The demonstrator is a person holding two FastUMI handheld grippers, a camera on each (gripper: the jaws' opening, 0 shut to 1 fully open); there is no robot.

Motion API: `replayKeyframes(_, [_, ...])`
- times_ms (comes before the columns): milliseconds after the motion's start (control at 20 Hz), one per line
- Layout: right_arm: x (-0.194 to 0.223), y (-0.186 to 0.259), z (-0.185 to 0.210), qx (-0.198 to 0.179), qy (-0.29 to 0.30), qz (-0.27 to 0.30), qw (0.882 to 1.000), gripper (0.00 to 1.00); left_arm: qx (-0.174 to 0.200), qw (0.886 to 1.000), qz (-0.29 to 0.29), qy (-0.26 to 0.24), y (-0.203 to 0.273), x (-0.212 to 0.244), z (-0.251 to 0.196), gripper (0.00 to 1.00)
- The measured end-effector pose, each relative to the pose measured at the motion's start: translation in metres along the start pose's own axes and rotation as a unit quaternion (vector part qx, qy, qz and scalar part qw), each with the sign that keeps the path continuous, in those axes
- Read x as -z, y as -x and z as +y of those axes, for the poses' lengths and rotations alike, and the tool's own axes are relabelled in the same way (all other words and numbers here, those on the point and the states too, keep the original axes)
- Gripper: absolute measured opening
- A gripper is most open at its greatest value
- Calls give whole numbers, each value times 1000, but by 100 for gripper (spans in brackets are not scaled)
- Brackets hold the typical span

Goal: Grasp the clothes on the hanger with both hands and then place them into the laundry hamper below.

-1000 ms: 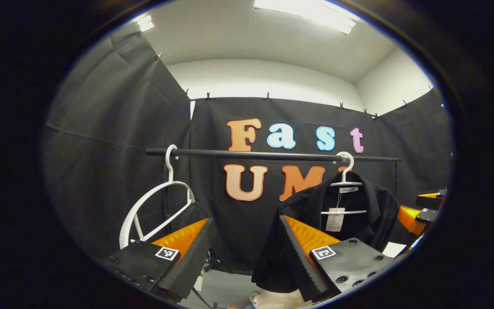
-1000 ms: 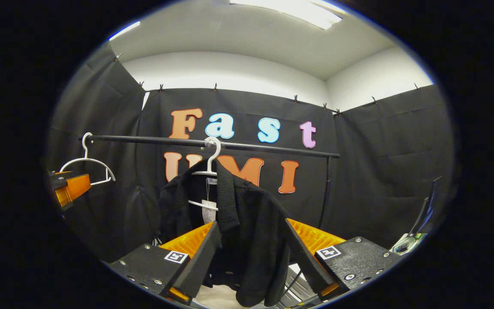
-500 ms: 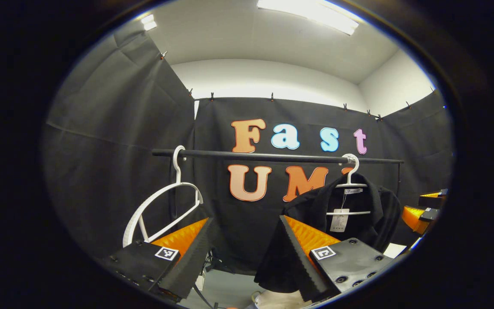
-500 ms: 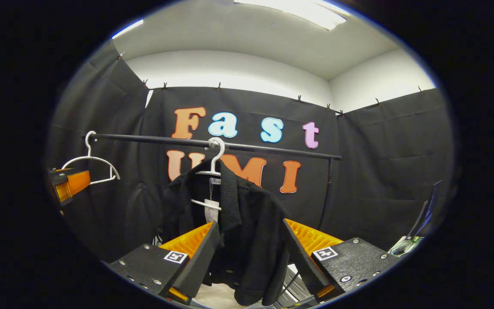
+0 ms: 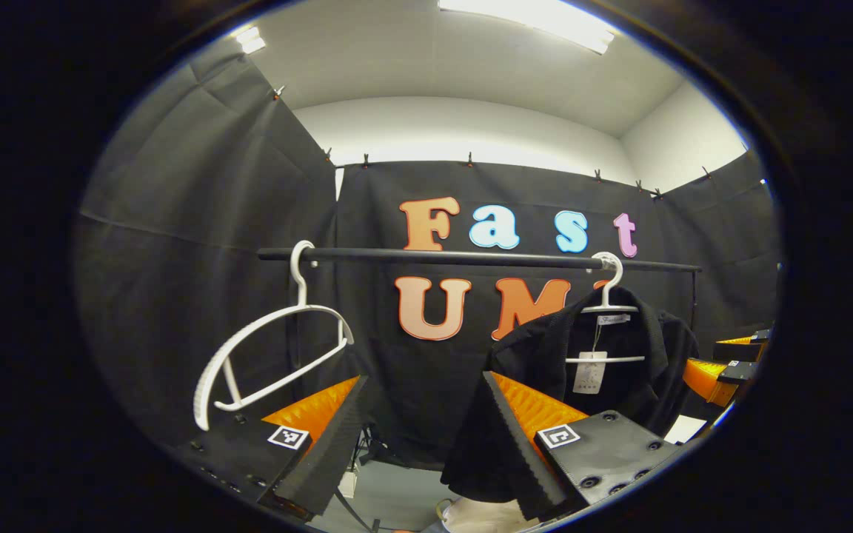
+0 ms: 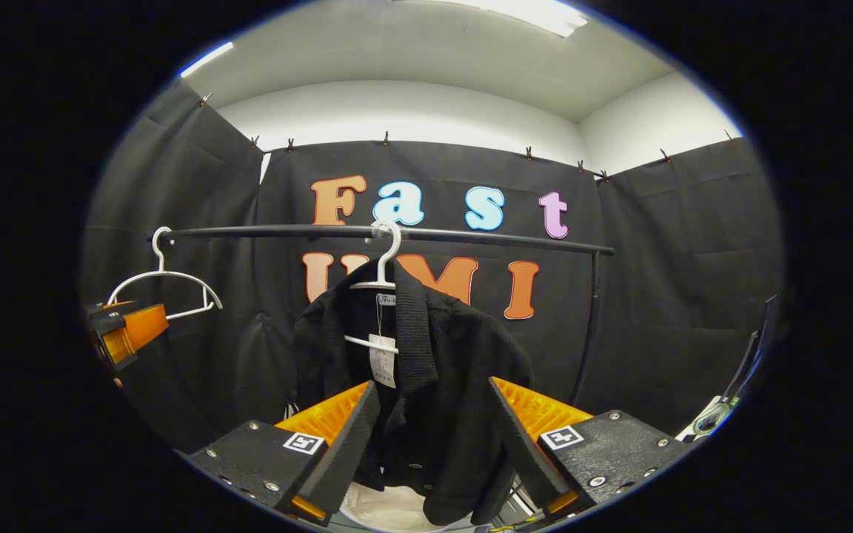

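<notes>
A black jacket point(image 6: 434, 377) hangs on a white hanger point(image 6: 382, 259) from the black rail point(image 6: 263, 232); in the left gripper view the jacket point(image 5: 545, 363) is right of centre. My right gripper point(image 6: 430, 444) is open, with the jacket's lower part seen between its orange fingers point(image 6: 338, 407), still farther off. My left gripper point(image 5: 419, 437) is open too and points left of the jacket, nothing between its fingers. A pale hamper rim point(image 6: 389, 511) peeks below the jacket, and the hamper point(image 5: 486, 514) shows at the bottom of the left gripper view.
An empty white hanger point(image 5: 271, 348) hangs at the rail's left end, close above my left gripper's left finger. The other gripper point(image 5: 723, 366) shows at the right edge of the left gripper view. The rail's upright post point(image 6: 586, 326) stands right of the jacket.
Both views have shifted slightly: rail, jacket and hangers sit a little higher and more to the right. The empty hanger looks larger and more swung out. Both grippers stay open.
</notes>
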State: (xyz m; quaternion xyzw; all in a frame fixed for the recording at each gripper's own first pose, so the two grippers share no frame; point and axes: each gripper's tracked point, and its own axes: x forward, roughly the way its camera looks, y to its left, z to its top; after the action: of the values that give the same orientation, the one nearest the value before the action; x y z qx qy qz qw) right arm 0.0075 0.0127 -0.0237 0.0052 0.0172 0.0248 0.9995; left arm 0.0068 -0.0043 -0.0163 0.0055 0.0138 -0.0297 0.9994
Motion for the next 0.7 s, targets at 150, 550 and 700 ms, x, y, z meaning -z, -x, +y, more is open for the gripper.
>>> replayKeyframes(150, [6, -5, 3, 7, -5, 0, 1000, 91, 45, 999, 5, 10, -17, 11, -28, 96])
replayKeyframes(550, [29, -38, 4, 33, -14, 14, 999, 90, 137, 990, 24, 22, -59, 52, -89, 96])
replayKeyframes(700, [45, -53, 6, 40, -18, 23, 999, 86, 154, 987, 33, 16, -73, 77, -107, 100])
